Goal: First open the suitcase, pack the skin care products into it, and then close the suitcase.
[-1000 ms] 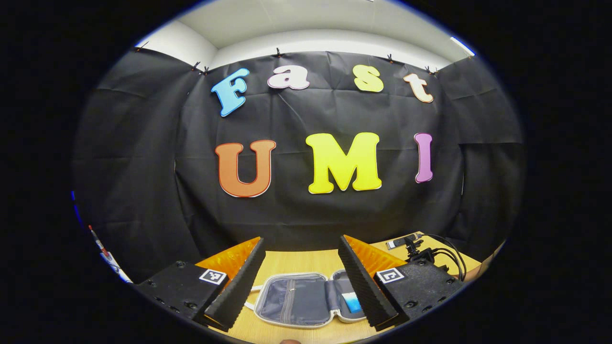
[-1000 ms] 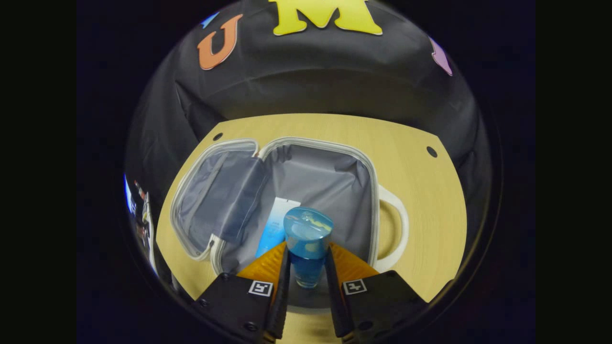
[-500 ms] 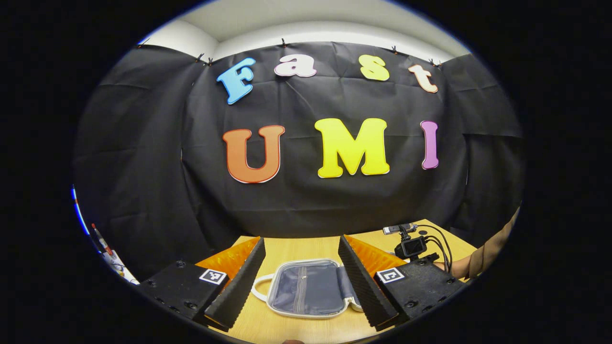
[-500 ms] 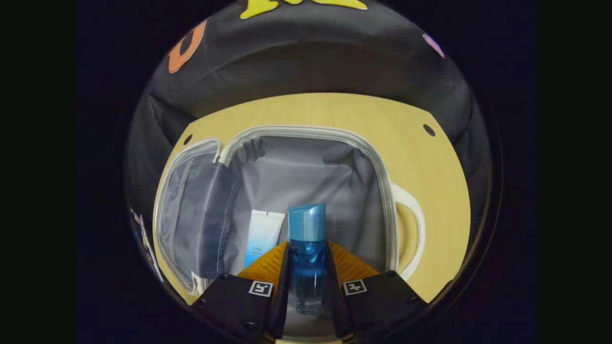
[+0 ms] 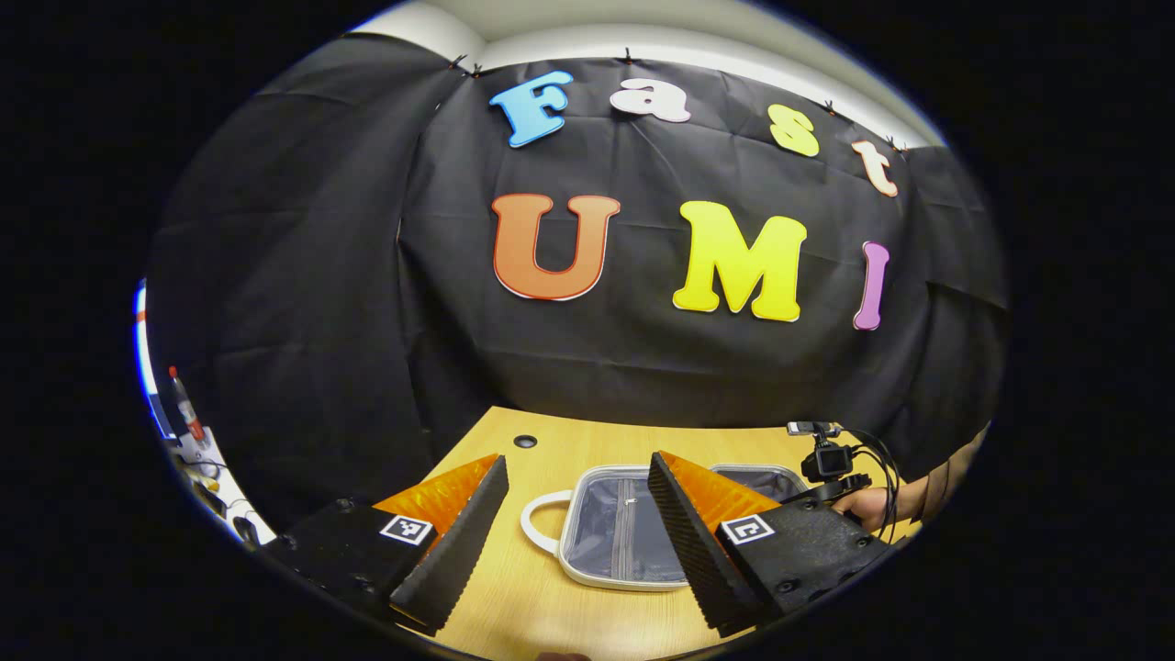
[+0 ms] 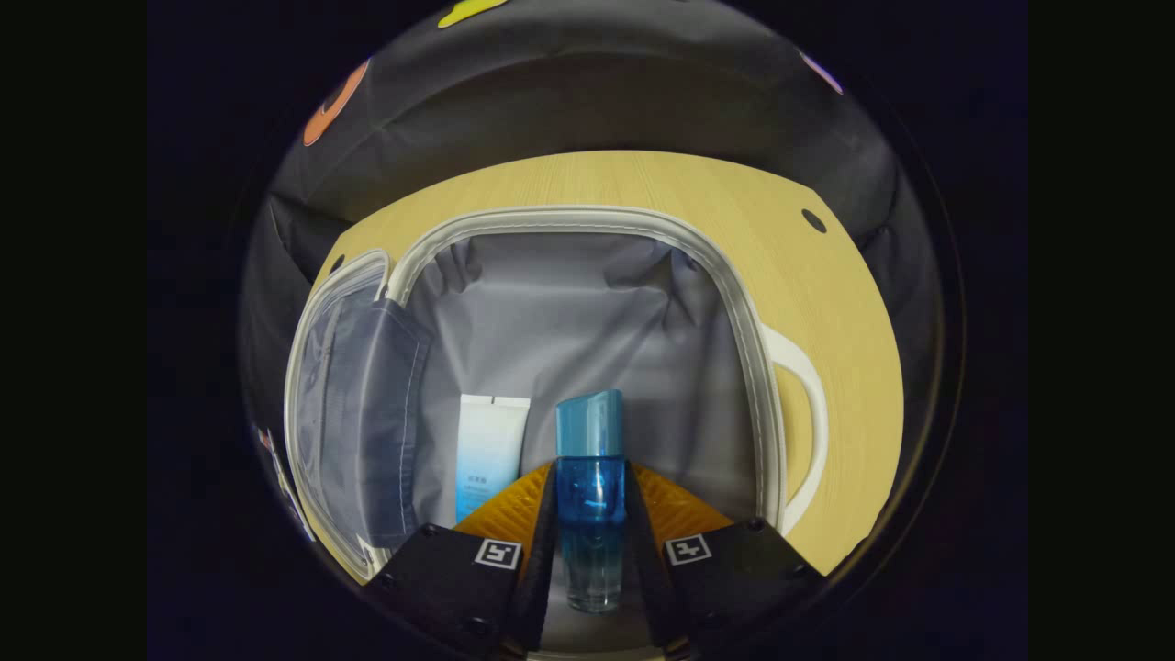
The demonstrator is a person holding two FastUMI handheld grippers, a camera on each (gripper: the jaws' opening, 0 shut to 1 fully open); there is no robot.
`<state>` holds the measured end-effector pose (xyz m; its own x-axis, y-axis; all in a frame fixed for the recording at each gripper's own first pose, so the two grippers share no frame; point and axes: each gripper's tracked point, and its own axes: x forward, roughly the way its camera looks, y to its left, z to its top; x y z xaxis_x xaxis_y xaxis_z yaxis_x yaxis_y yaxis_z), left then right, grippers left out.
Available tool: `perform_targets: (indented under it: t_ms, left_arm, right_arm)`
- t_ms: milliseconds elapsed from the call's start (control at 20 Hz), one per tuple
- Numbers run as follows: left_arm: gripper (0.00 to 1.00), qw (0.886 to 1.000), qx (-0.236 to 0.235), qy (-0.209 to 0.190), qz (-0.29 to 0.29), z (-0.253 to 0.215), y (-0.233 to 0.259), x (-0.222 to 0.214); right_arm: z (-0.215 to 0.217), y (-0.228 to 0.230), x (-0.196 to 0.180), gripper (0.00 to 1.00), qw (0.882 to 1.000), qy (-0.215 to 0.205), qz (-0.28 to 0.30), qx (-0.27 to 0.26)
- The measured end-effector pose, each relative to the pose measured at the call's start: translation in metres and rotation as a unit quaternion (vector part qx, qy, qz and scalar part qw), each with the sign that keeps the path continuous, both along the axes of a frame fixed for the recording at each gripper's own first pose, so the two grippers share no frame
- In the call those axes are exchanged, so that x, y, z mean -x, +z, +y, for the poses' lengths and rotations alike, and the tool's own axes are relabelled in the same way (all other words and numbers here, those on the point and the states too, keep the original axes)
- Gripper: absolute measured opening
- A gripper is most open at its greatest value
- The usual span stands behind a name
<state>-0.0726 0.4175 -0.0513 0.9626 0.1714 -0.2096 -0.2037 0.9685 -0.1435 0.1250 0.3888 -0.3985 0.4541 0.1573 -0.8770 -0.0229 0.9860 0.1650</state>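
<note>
right jaws [image 6: 592,551] clamped on blue bottle [image 6: 589,496] inside open suitcase [image 6: 587,225]; left jaws [image 5: 574,532] apart, empty

Your suitcase [image 6: 587,225] is lying open on the desk [image 6: 826,303], its lid [image 6: 353,404] lying to the left. Inside, a tube [image 6: 486,450] is lying just left of the bottle [image 6: 589,496] sitting between your right claw's [image 6: 590,560] fingers.
</note>
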Motion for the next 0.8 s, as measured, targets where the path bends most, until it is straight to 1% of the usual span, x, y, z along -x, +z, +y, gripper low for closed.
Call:
perform_targets:
  t_ms: [100, 150, 200, 250, 300, 350, 400, 450, 500, 550, 650, 700, 800]
  left_arm:
    - [0.98, 1.0, 0.015, 0.007, 0.005, 0.022, -0.017, -0.001]
    - [0.98, 0.999, 0.029, 0.015, 0.012, 0.033, -0.027, -0.003]
    - [0.98, 0.998, 0.046, 0.024, 0.021, 0.044, -0.039, -0.005]
    - [0.98, 0.997, 0.065, 0.027, 0.025, 0.051, -0.05, -0.009]
    - [0.98, 0.996, 0.083, 0.025, 0.03, 0.055, -0.061, -0.013]
    - [1.0, 0.994, 0.104, 0.02, 0.037, 0.057, -0.073, -0.018]
    - [0.98, 0.991, 0.127, 0.017, 0.045, 0.061, -0.087, -0.021]
    - [0.98, 0.987, 0.153, 0.019, 0.048, 0.067, -0.099, -0.024]
    - [0.98, 0.98, 0.191, 0.011, 0.051, 0.066, -0.111, -0.03]
    - [0.98, 0.97, 0.237, -0.001, 0.051, 0.062, -0.126, -0.037]
    - [0.98, 0.943, 0.324, -0.029, 0.064, 0.047, -0.157, -0.052]
    - [0.98, 0.933, 0.351, -0.029, 0.074, 0.048, -0.178, -0.057]
    - [0.99, 0.918, 0.386, -0.01, 0.086, 0.059, -0.212, -0.067]
  right_arm:
    - [0.002, 0.013, 0.0, 0.42, 1.0, 0.011, -0.014, -0.007]
    - [0.002, 0.022, 0.0, 0.49, 0.999, 0.021, -0.028, -0.01]
    - [-0.001, 0.035, 0.0, 0.53, 0.999, 0.03, -0.045, -0.007]
    - [-0.006, 0.048, -0.001, 0.61, 0.997, 0.038, -0.066, -0.001]
    - [-0.01, 0.066, -0.003, 0.69, 0.995, 0.045, -0.092, 0.002]
    - [-0.014, 0.084, -0.002, 0.76, 0.991, 0.053, -0.121, 0.005]
    - [-0.02, 0.105, -0.001, 0.77, 0.986, 0.059, -0.153, 0.011]
    - [-0.025, 0.129, 0.001, 0.77, 0.98, 0.066, -0.187, 0.012]
    - [-0.029, 0.154, 0.006, 0.77, 0.973, 0.075, -0.22, 0.012]
    - [-0.032, 0.176, 0.014, 0.8, 0.965, 0.085, -0.249, 0.008]
    - [-0.041, 0.219, 0.036, 0.8, 0.95, 0.105, -0.294, -0.005]
    - [-0.05, 0.24, 0.05, 0.81, 0.944, 0.11, -0.311, -0.008]
    - [-0.073, 0.274, 0.079, 0.8, 0.936, 0.106, -0.335, -0.007]
